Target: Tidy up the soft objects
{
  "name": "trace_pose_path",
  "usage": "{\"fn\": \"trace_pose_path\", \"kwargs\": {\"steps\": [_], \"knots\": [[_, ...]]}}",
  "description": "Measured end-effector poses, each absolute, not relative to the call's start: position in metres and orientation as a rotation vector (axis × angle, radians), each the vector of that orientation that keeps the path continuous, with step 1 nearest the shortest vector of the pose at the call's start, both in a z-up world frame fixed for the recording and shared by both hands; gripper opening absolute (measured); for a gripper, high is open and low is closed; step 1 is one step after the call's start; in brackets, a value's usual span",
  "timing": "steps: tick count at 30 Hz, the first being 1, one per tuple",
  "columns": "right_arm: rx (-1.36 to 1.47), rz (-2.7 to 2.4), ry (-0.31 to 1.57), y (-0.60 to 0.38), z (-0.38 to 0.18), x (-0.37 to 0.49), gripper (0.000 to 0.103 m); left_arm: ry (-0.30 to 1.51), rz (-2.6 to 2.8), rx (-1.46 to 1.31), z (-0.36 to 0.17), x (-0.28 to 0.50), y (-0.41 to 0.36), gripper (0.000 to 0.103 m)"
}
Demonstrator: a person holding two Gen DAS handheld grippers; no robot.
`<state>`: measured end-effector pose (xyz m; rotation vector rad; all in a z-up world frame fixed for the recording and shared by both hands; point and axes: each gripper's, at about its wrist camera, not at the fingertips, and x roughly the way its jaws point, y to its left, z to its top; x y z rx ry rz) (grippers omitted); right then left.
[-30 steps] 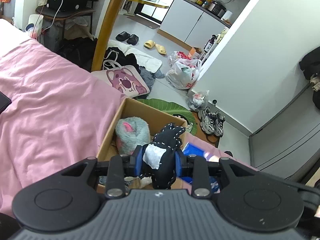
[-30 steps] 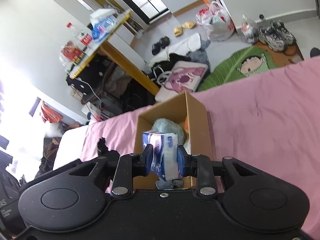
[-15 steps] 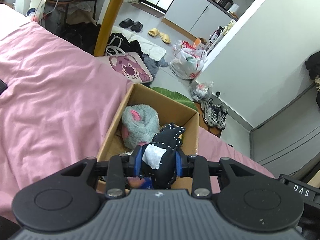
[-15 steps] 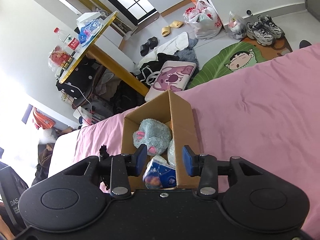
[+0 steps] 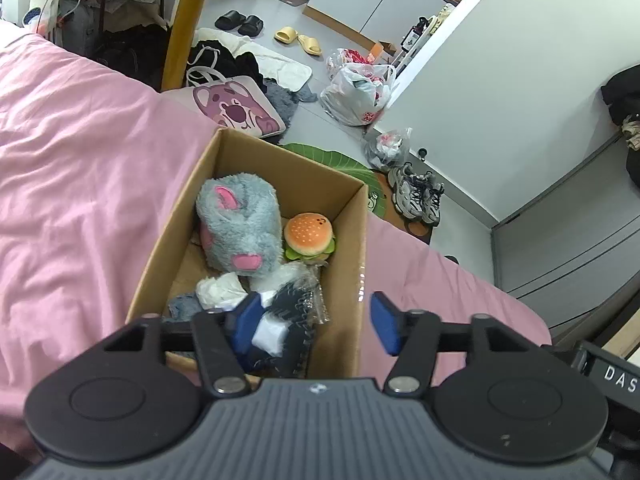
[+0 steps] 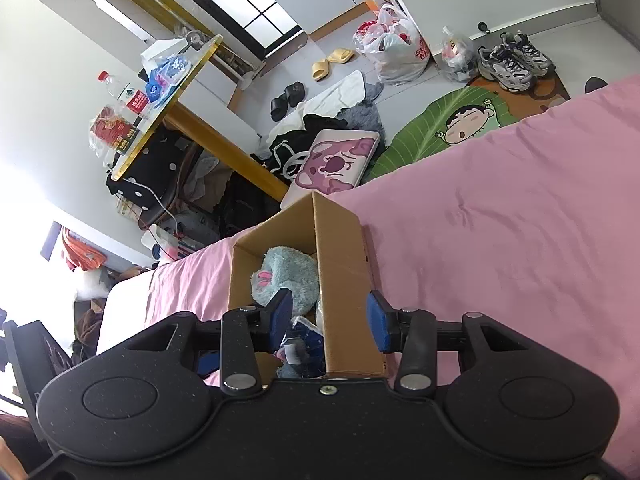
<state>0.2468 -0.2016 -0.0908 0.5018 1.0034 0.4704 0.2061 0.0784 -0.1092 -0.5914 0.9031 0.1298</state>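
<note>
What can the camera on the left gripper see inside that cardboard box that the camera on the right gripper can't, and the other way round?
Only the left wrist view shows the burger toy, a white crumpled wad and the black stitched toy lying below the open left gripper. Only the right wrist view shows the yellow table and its bottle. Both show the cardboard box on the pink bedding, the grey plush inside, and open jaws; the right gripper straddles the box wall.

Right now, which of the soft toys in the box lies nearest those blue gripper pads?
The black toy with white stitching, right beside the left gripper's pad. The grey plush and burger toy lie further back in the cardboard box.
</note>
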Motion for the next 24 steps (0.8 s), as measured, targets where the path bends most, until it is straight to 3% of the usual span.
{"fn": "trace_pose_path", "kwargs": {"steps": [7, 10, 13, 24], "knots": [[0.516, 0.486, 1.005, -0.209, -0.088, 0.242, 0.042, 0.873, 0.161, -0.557, -0.090, 0.195, 0.076, 0.069], [0.505, 0.489, 1.006, -0.211, -0.084, 0.237, 0.050, 0.881, 0.170, -0.533, -0.080, 0.191, 0.074, 0.078], [0.494, 0.496, 1.000, -0.215, -0.078, 0.232, 0.055, 0.890, 0.176, -0.511, -0.072, 0.186, 0.071, 0.080], [0.395, 0.474, 0.939, -0.235, -0.046, 0.208, 0.095, 0.914, 0.161, -0.424, -0.045, 0.165, 0.055, 0.095]]}}
